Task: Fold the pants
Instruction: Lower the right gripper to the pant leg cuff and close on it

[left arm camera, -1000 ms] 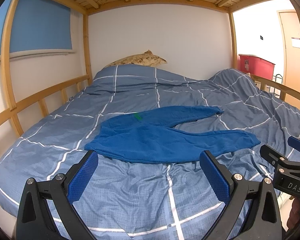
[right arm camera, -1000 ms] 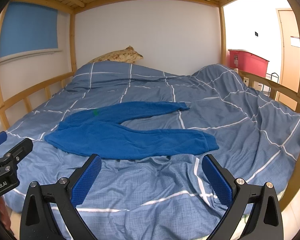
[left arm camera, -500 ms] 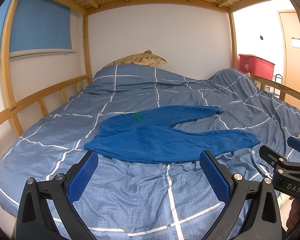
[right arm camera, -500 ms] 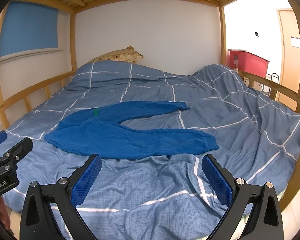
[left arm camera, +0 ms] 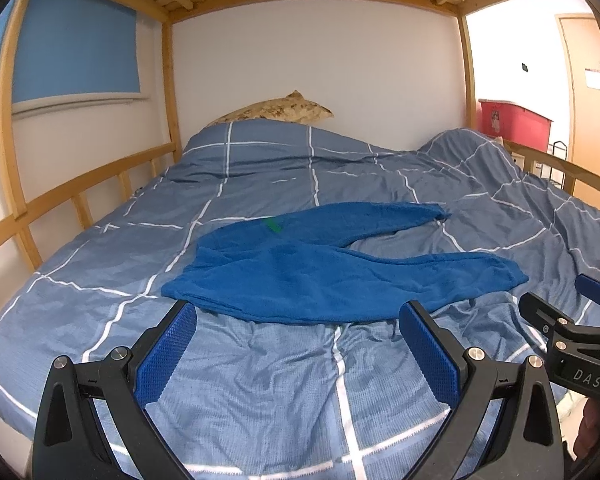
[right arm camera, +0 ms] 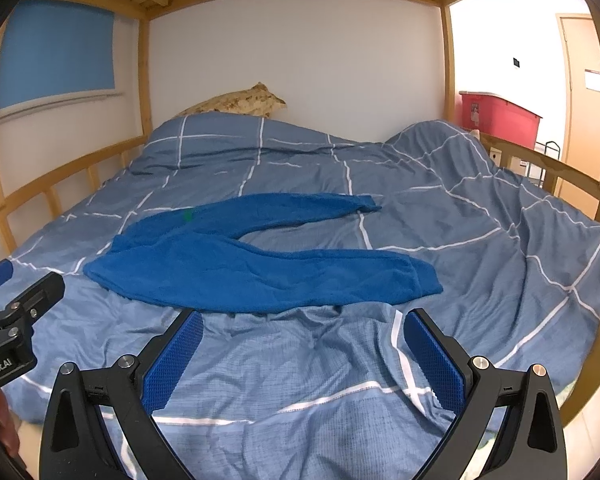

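Observation:
Blue fleece pants (left arm camera: 323, 276) lie flat on the bed, waistband to the left with a small green tag (left arm camera: 273, 225), two legs spread to the right. They also show in the right wrist view (right arm camera: 240, 268). My left gripper (left arm camera: 298, 350) is open and empty, hovering just short of the pants' near edge. My right gripper (right arm camera: 301, 354) is open and empty, near the lower leg. The right gripper shows at the right edge of the left wrist view (left arm camera: 571, 340), and the left gripper at the left edge of the right wrist view (right arm camera: 16, 320).
The bed has a blue-grey checked duvet (left arm camera: 260, 380), bunched high at the back right (right arm camera: 439, 148). Wooden rails (left arm camera: 72, 196) run along the left side and the right side (right arm camera: 547, 168). A patterned pillow (left arm camera: 284, 108) lies at the head. A red bin (right arm camera: 499, 120) stands beyond the bed.
Both grippers have crept slightly forward toward the pants. The pants have not moved and both grippers stay open.

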`<state>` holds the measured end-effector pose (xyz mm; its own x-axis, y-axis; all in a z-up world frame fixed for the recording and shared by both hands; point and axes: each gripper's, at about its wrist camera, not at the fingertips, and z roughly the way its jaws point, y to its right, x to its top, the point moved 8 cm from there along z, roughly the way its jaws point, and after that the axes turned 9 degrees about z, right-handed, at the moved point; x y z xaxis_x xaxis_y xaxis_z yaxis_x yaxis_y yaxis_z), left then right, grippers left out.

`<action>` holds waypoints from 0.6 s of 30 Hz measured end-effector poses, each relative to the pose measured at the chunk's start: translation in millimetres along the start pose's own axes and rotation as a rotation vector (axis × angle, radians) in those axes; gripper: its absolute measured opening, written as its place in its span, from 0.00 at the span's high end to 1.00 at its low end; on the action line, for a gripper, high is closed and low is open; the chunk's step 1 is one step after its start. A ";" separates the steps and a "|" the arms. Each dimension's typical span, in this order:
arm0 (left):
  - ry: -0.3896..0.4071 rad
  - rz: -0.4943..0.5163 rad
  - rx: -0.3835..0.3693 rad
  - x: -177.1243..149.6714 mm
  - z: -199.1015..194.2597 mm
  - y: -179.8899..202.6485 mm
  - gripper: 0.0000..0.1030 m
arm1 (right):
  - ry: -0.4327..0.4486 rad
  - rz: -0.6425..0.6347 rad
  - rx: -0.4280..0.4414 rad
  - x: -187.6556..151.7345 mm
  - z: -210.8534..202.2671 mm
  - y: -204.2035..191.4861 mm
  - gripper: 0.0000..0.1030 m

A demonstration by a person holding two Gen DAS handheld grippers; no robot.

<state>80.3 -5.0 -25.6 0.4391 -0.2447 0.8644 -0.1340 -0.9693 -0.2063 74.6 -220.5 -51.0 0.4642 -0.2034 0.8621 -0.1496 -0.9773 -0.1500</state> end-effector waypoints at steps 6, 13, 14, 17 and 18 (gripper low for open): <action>-0.023 0.040 -0.022 10.6 41.5 14.9 0.00 | -0.023 0.011 -0.015 5.5 35.8 8.1 0.01; -0.038 0.020 -0.058 42.2 100.4 30.1 0.00 | -0.059 0.009 -0.023 30.3 90.9 19.3 0.01; -0.042 0.020 -0.058 47.5 107.2 31.6 0.00 | -0.063 0.011 -0.025 34.5 98.3 20.8 0.01; -0.053 0.024 -0.065 69.1 130.3 36.2 0.00 | -0.090 0.012 -0.033 50.3 120.2 27.0 0.01; -0.057 0.026 -0.068 76.4 137.1 38.4 0.00 | -0.099 0.012 -0.037 57.0 127.4 29.0 0.01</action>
<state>230.5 -64.5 -30.4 0.4841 -0.2730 0.8313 -0.2057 -0.9590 -0.1952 207.9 -267.9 -67.9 0.5458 -0.2218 0.8080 -0.1867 -0.9723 -0.1408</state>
